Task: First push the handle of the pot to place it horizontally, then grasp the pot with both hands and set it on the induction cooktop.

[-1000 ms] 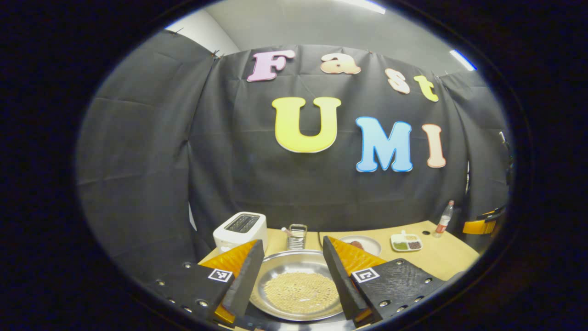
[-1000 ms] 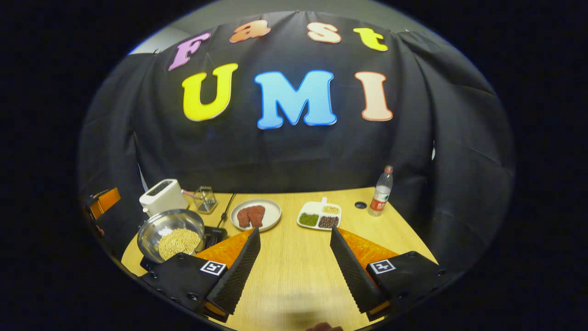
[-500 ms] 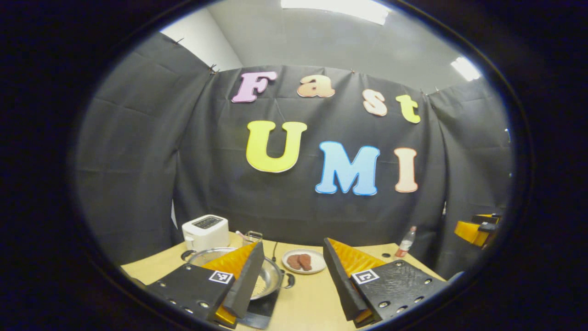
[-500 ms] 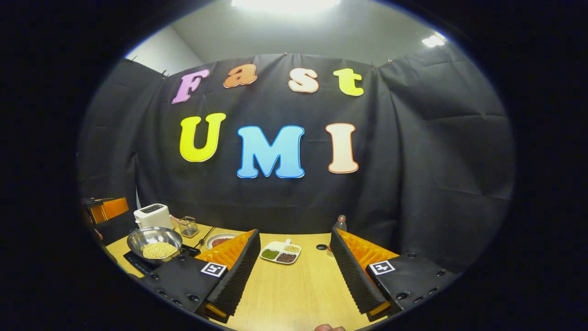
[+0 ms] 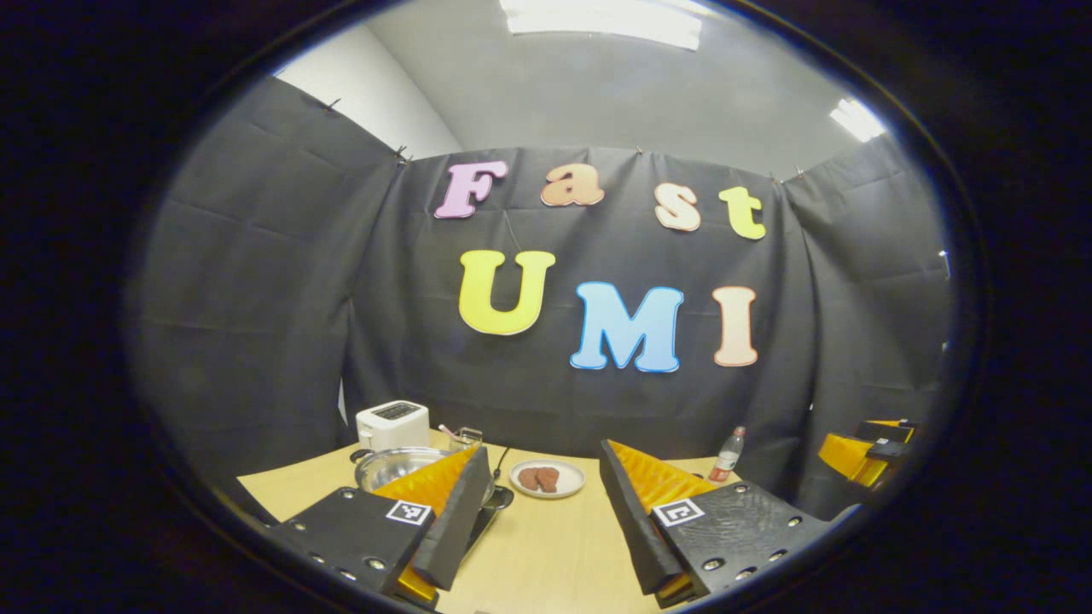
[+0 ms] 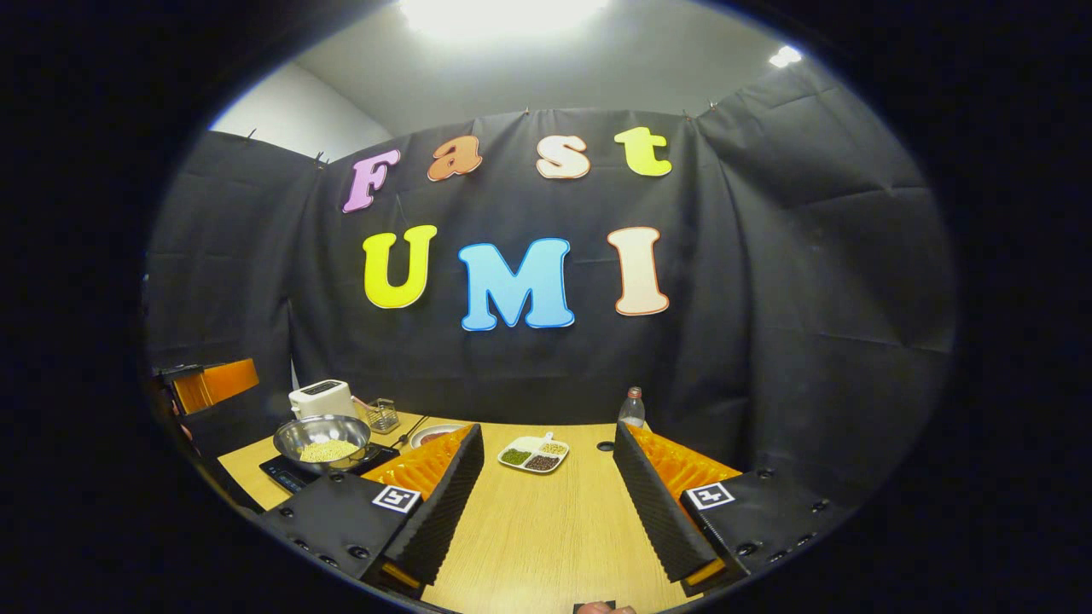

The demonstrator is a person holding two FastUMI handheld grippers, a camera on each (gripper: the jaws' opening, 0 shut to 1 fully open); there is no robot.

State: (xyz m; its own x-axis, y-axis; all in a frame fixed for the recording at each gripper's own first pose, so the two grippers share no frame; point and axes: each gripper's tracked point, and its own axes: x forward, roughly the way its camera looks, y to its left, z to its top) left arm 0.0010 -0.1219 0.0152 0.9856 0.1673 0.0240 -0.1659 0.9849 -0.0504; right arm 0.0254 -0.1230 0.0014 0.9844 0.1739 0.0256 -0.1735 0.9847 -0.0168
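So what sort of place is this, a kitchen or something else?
Probably a mock kitchen set up in a booth, not a real one. A wooden table carries a toaster, a pot on a cooktop and a plate of meat, but black cloth hangs where walls would be.

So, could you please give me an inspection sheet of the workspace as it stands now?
Surface: wooden table, bare in the foreground.
Job's things: pot holding pale grains sits on the induction cooktop.
Clutter: toaster, wire basket, plate of meat, divided dish, bottle.
Grippers: left gripper and right gripper, jaws open, holding nothing.
Cables: dark cord behind the cooktop.
Surroundings: black cloth wall, ceiling light.
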